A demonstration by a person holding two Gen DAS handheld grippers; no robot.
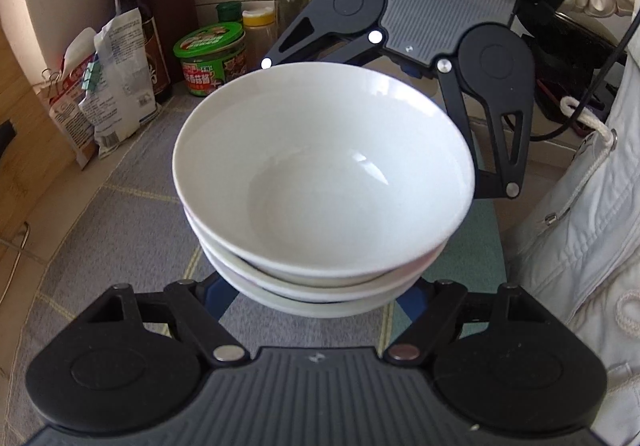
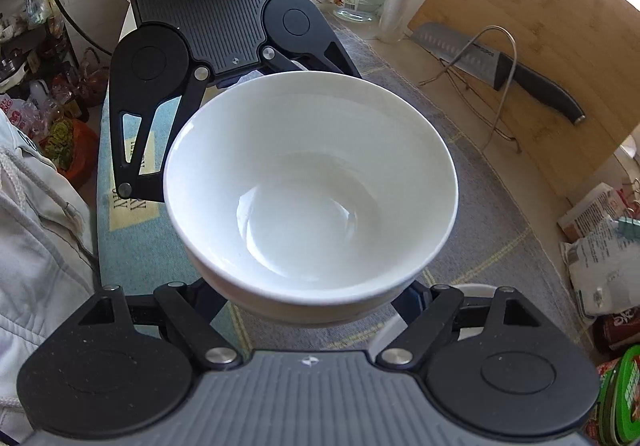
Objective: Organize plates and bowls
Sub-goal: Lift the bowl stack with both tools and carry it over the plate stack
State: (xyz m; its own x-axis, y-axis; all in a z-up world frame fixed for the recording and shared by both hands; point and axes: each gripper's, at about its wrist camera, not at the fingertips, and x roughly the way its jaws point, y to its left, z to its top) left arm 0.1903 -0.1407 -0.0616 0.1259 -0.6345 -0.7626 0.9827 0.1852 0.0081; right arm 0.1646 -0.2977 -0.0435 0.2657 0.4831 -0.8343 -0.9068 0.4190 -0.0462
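Above the grey checked mat (image 1: pixel 132 182), a stack of white bowls (image 1: pixel 320 182) is carried between two hand-held grippers that face each other across it.

Left wrist view: the left gripper (image 1: pixel 316 298) enters from 6 o'clock and points steeply down. Its linkage arms spread to either side of the lowest bowl, and the blue fingers (image 1: pixel 218 296) run in under the stack. Jaws stand partly apart, closed against the base of the stack — the contact itself is hidden by the bowls. At least three bowls are nested; the top one sits slightly off-centre toward 1 o'clock.

The right gripper (image 1: pixel 404 62) comes in from 12 o'clock in the same view, tilted down toward the camera. Its two black arms pass behind the far rim of the top bowl, one toward 11 o'clock, one toward 3 o'clock.

Right wrist view: the arrangement is mirrored. The right gripper's own fingers (image 2: pixel 416 302) pass beneath the stack at 6 o'clock, partly apart and bearing on its underside, while the left gripper reaches in from 11 o'clock.

Surroundings:
- Green-lidded jar (image 1: pixel 210 60) and dark sauce bottle (image 1: pixel 134 22) at 10 to 11 o'clock, left view.
- Knife (image 2: pixel 508 70) against the wooden cutting board (image 2: pixel 540 26) at 2 o'clock, right view.
- A pale jacket sleeve (image 1: pixel 580 230) at 3 o'clock, left view.
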